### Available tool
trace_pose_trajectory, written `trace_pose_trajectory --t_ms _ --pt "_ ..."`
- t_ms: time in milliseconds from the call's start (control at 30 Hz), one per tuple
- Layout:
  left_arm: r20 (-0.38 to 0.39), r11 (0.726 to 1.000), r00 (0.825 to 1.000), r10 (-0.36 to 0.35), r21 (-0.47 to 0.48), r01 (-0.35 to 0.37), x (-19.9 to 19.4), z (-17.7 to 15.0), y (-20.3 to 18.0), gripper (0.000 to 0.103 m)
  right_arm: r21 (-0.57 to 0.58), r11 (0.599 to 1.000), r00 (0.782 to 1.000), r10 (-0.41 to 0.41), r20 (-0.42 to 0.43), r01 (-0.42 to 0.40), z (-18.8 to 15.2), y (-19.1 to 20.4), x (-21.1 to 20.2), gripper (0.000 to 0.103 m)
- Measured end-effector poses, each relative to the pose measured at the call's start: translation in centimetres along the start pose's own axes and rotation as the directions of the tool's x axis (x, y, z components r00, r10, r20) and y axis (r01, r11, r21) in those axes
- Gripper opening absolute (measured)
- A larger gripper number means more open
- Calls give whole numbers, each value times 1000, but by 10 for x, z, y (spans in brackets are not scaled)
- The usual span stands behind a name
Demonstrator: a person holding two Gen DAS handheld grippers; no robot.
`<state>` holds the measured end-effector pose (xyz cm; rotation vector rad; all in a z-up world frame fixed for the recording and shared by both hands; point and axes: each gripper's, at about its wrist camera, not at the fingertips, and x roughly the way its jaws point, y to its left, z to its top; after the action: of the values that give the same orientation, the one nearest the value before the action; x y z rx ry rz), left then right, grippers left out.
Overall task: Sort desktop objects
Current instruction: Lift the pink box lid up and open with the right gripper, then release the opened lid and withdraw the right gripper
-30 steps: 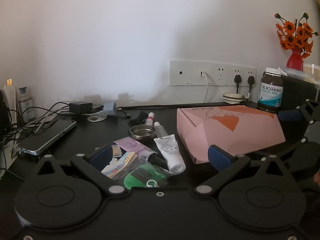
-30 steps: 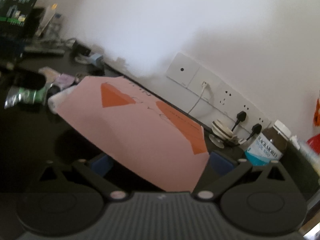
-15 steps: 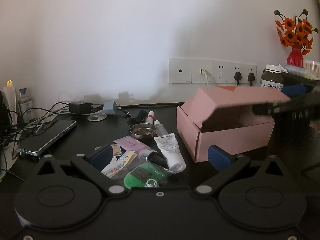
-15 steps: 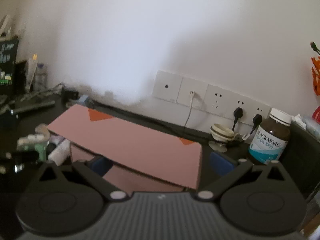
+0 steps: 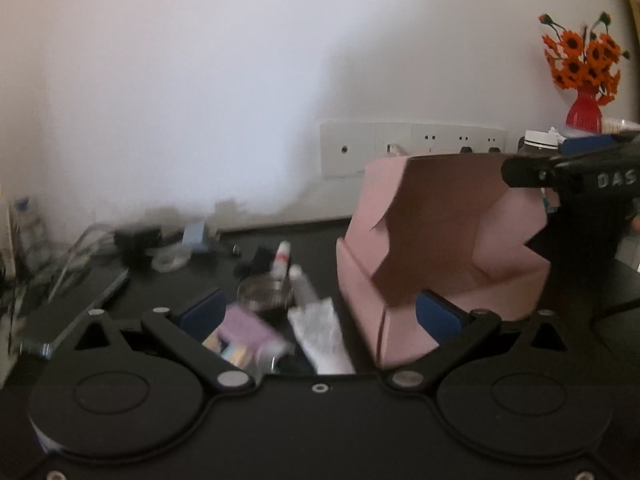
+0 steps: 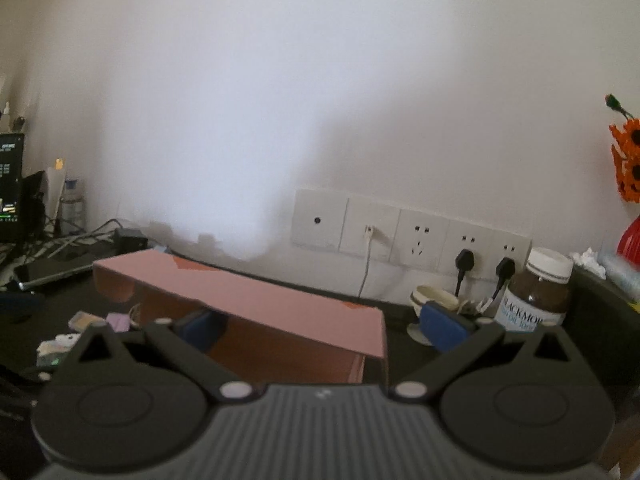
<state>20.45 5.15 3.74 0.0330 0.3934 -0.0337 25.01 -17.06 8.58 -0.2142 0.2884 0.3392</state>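
the right gripper (image 6: 320, 326) has its fingers spread wide, one blue pad tucked under the raised lid (image 6: 256, 300) of the pink box (image 5: 436, 272), the other pad clear of it beside the cup at the wall; nothing is pinched, so the lid seems propped up by the finger rather than gripped, probably to leave the box open for filling; in the left view that finger reaches in from the right to the lid's top edge; the left gripper (image 5: 318, 314) is also spread and empty, low over the clutter at the front of the desk (image 5: 624, 288), likely lining up a first pick; between its fingers lie a white tube (image 5: 320, 330), a pink packet (image 5: 250, 330) and a small metal dish (image 5: 264, 292), all blurred; the box stands to the right of them, mid-desk; a phone (image 6: 52, 270) and cables fill the left edge; wall sockets (image 6: 412, 232), a brown supplement jar (image 6: 538, 292) and orange flowers in a red vase (image 5: 582, 110) line the back right corner; the desk is black, the wall plain white.
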Motion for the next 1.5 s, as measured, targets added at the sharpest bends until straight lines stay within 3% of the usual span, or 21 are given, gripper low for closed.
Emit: trace_pose_trajectory --t_ms 200,367,667,767,900,1133,1367,1500 --pt "-5 998 999 35 52 -35 42 9 -19 103 8 1000 999 -18 48 17 22 -6 8 102" --pt "-31 996 999 25 87 -22 53 0 -22 103 66 998 999 -25 48 22 44 -16 32 102" --pt "-22 996 1000 20 91 -18 53 -3 -22 103 133 988 988 -55 -143 75 64 -22 127 102" --pt "-8 993 1000 28 111 -27 53 -4 -25 103 125 988 970 -63 -237 94 65 -19 159 102" --pt "-12 995 1000 23 99 -22 53 -4 -24 103 98 989 928 -69 -366 112 58 -13 192 102" --pt "-19 997 1000 13 79 -11 54 -5 -21 103 90 991 837 -36 -545 102 32 -10 228 102" --pt "-21 998 1000 11 69 -10 55 -3 -20 103 148 984 807 6 -591 101 16 -15 237 102" --pt "-23 998 1000 15 63 -14 54 -3 -19 103 146 982 816 -13 -577 118 9 -11 233 102"
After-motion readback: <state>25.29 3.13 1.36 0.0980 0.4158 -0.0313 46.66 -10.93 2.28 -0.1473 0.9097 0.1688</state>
